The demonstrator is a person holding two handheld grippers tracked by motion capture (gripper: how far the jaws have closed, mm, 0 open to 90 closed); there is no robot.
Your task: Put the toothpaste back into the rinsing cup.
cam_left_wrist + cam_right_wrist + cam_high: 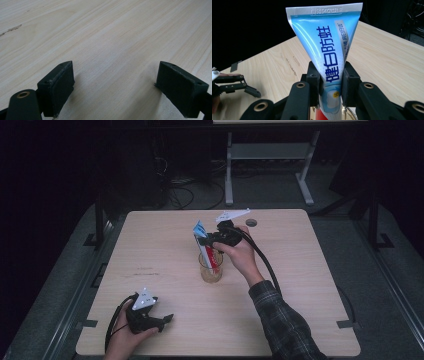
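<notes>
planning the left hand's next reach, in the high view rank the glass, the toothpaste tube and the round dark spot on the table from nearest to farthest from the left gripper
1. glass: mid table, up and right of the left gripper.
2. toothpaste tube: standing in the glass, clamped by the right gripper.
3. round dark spot: near the table's far edge.

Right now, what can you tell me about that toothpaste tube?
The tube is soft-looking, glossy plastic, light blue and white with dark blue Chinese lettering, red near its lower end. Its flat crimped seal points up. It stands nearly upright, lower end inside a clear glass at mid-table. The right gripper's black fingers clamp both its sides.
</notes>
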